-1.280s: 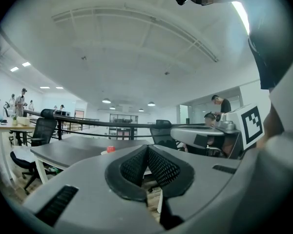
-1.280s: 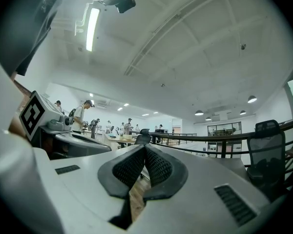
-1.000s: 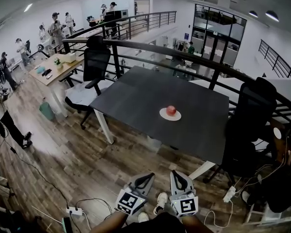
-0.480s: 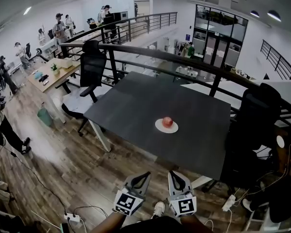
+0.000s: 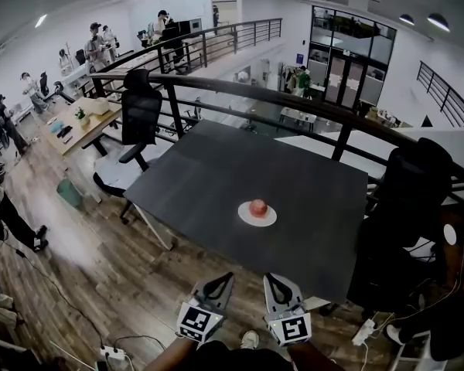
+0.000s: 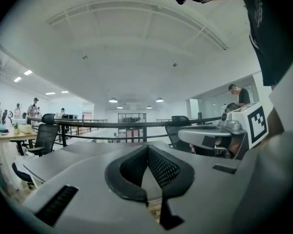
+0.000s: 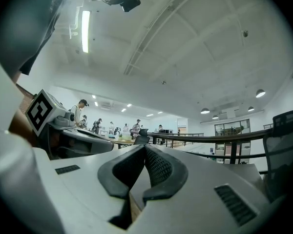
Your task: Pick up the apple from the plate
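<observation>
On the dark grey square table (image 5: 216,168), the round red apple (image 5: 257,206) sits on a white round plate (image 5: 246,218), straight ahead of my claws and well apart. My right gripper (image 5: 270,279) looks slightly nearer than my left gripper (image 5: 225,277). Both have jaws together, empty. A black office chair (image 5: 402,199) stands off right; nothing blocks the approach, I judge.

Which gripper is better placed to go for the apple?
Right, marginally. In the head view the right gripper lines up closer with the apple on the plate than the left gripper. Both are shut, empty and short of the table.
</observation>
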